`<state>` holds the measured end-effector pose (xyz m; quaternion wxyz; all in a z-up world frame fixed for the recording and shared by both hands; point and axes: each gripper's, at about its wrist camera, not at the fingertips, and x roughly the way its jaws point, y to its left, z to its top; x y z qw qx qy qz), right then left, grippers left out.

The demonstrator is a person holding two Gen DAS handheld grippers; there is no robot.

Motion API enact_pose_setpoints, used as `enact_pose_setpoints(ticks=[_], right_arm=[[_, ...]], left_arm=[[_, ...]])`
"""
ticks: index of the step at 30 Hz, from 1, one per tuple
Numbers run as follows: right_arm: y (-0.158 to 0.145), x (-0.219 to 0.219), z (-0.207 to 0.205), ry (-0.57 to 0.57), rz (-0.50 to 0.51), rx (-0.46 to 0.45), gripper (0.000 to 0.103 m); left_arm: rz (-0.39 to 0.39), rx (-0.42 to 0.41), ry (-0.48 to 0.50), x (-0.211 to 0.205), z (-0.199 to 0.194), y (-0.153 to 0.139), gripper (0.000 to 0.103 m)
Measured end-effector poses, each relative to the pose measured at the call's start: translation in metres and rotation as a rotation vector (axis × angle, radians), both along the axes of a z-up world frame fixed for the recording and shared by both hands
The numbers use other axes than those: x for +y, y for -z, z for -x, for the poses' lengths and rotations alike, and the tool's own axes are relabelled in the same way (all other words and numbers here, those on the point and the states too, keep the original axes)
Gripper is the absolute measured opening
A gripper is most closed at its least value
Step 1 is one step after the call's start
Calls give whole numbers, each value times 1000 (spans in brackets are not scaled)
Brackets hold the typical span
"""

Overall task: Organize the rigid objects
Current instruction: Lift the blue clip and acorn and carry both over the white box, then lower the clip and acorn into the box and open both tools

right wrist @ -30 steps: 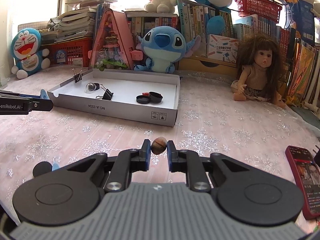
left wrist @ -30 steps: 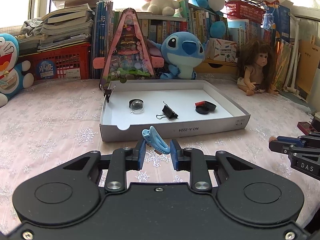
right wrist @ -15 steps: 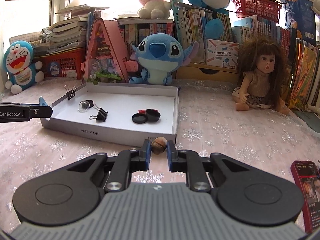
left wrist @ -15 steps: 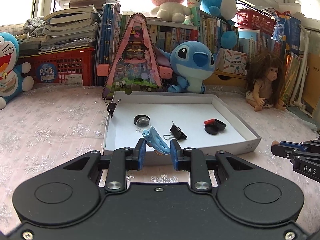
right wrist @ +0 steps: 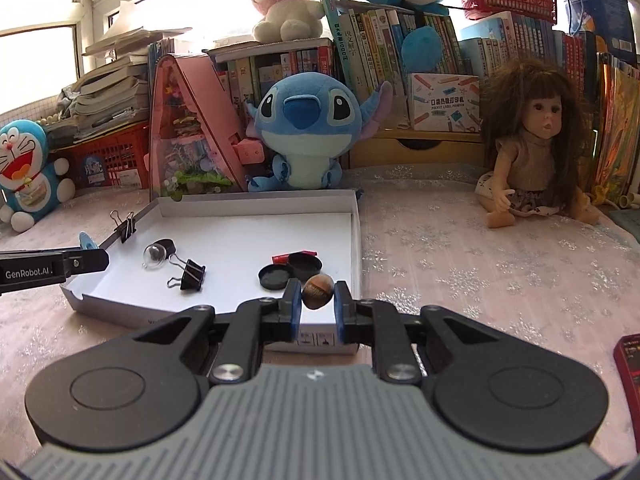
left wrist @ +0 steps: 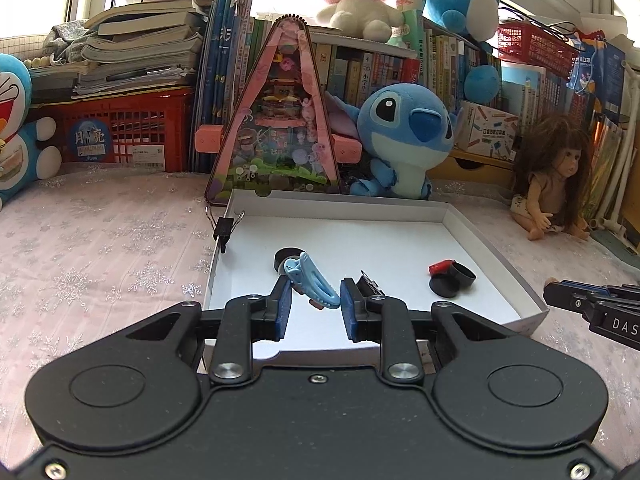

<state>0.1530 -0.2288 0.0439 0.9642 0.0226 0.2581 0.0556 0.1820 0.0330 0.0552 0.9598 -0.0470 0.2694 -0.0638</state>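
My left gripper (left wrist: 314, 304) is shut on a light blue plastic clip (left wrist: 310, 282) and holds it over the near left part of the white shallow box (left wrist: 496, 264). My right gripper (right wrist: 317, 304) is shut on a small brown nut-like ball (right wrist: 317, 286) at the box's near right corner (right wrist: 356, 240). In the box lie a black binder clip (right wrist: 191, 276), a clear dome with a black base (right wrist: 154, 255), and a black round case with its lid and a red piece (right wrist: 296, 266). Another binder clip (left wrist: 224, 228) is clamped on the box's left wall.
Behind the box stand a pink triangular toy house (left wrist: 276, 128), a blue Stitch plush (left wrist: 404, 132) and shelves of books. A doll (right wrist: 536, 148) sits to the right. A Doraemon plush (right wrist: 28, 168) and a red crate (left wrist: 124, 136) are at the left. A phone (right wrist: 630, 372) lies at the right edge.
Both grippers have moved forward and up from the tablecloth to over the box's near edge, each still holding its object.
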Motion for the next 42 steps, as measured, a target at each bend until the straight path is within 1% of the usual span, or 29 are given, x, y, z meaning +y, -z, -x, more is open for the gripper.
enact_pose_setpoints(ticks=[8, 16, 20, 27, 32, 42], right_arm=[[3, 3, -22, -4, -10, 13, 21], [5, 6, -39, -4, -9, 21, 21], [5, 2, -48, -32, -40, 55, 21], [7, -10, -68, -23, -95, 121, 21], [14, -12, -72, -32, -126, 150, 21], [25, 5, -78, -54, -74, 163, 21]], left_arm=[[-9, 27, -16, 0, -22, 9, 24], [-3, 49, -33, 4, -35, 19, 24], [-3, 58, -33, 5, -41, 20, 24], [13, 92, -33, 7, -55, 23, 24], [1, 101, -28, 5, -57, 29, 24], [-10, 110, -33, 2, -62, 36, 24]])
